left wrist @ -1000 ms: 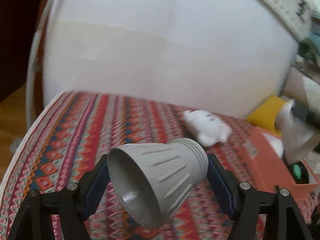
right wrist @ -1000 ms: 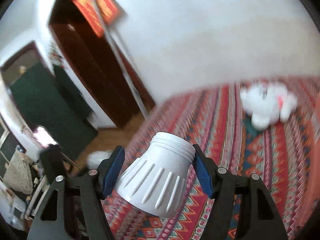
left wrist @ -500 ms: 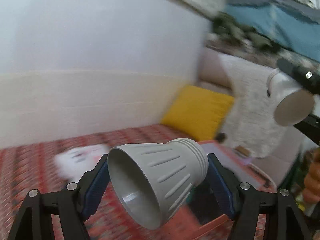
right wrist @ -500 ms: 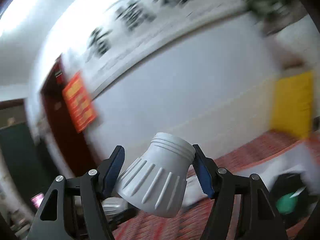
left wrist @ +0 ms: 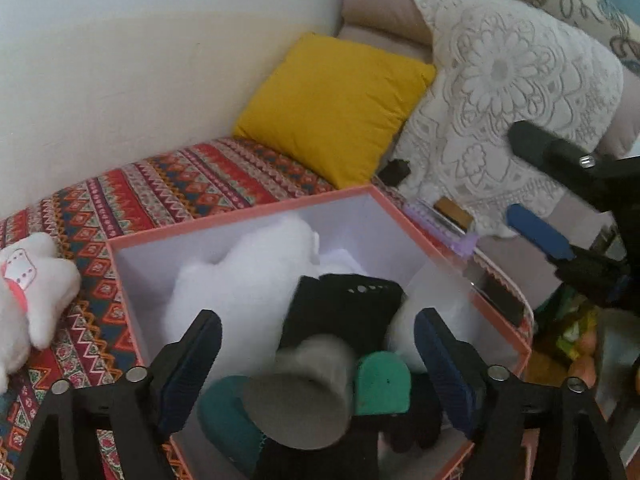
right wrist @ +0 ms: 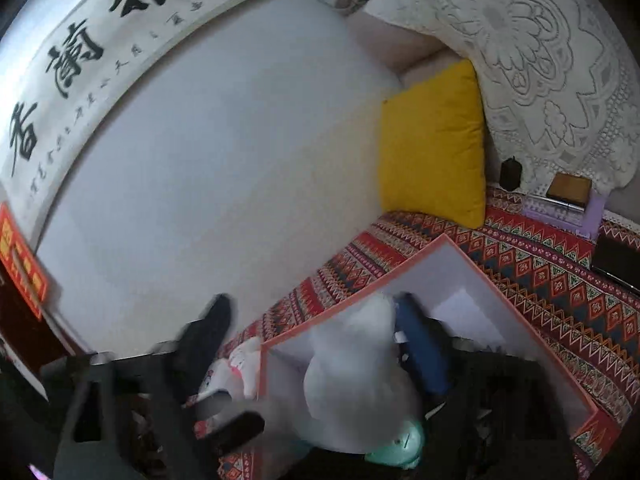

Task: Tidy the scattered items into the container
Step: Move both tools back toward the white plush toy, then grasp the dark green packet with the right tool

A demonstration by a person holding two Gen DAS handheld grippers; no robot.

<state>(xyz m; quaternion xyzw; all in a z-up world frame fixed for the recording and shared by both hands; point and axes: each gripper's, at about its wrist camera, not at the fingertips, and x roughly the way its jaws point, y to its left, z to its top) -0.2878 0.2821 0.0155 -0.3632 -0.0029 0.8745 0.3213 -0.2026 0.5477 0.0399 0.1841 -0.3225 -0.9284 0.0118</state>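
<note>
In the left wrist view my left gripper [left wrist: 318, 344] hangs over the pink-rimmed box [left wrist: 240, 210], its jaws opening. A grey ribbed cup [left wrist: 308, 396] is blurred below and between the pads, touching neither, over the box's contents. My right gripper [right wrist: 316, 332] is also over the box [right wrist: 516, 312] with its jaws opening. A white ribbed cup [right wrist: 352, 384] is blurred between its fingers, dropping into the box. The right gripper [left wrist: 532, 188] also shows at the box's far right. A white plush toy [left wrist: 28, 288] lies on the patterned cloth left of the box.
The box holds a white plush [left wrist: 248, 276], a black case [left wrist: 344, 308] and green items [left wrist: 382, 384]. A yellow cushion [left wrist: 336, 108] and a lace-covered sofa [left wrist: 500, 92] stand behind. A small wooden box [right wrist: 568, 188] and a dark object [right wrist: 510, 172] sit near the sofa.
Both grippers have swung across the patterned cloth to the box. Each held a cup firmly before; now both have widened and the cups are slipping out, blurred.
</note>
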